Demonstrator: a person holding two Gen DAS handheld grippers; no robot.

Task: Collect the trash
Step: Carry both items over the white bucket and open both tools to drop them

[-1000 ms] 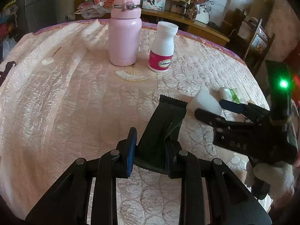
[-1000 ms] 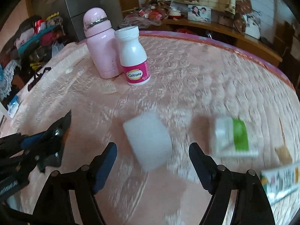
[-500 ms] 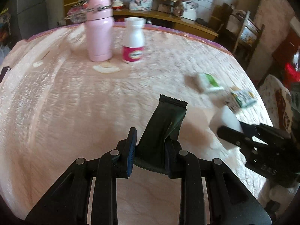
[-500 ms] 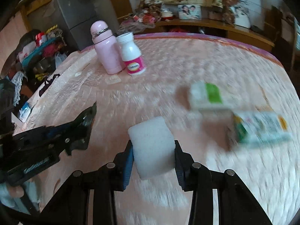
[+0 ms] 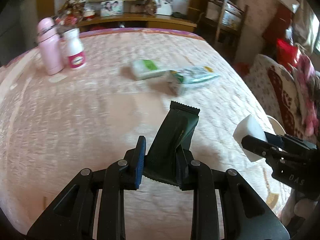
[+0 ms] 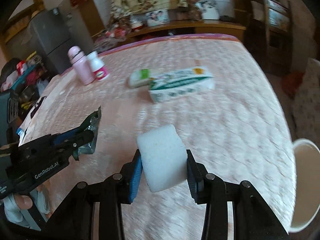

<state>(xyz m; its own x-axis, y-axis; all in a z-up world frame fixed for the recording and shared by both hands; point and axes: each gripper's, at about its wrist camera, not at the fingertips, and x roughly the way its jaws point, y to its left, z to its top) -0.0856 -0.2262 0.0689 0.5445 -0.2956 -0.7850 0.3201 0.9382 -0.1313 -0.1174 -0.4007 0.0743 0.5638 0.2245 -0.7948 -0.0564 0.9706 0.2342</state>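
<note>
a: where's your trash?
b: your left hand-held gripper (image 5: 161,156) clamps the dark wrapper (image 5: 174,138); your right hand-held gripper (image 6: 163,166) pinches the white foam block (image 6: 162,156) near the bed (image 6: 230,120) edge, beside the white bin (image 6: 306,182).
a: open room?
b: bare quilt ahead, before the green packet (image 6: 140,78) and carton (image 6: 180,85).

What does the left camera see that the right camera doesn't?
Only the left wrist view shows the red things beside the bed. Only the right wrist view shows the grey fridge and the whole white bin. Both show the left gripper pinching a dark wrapper, the right gripper squeezing a white sponge, and the pink bottle.
</note>
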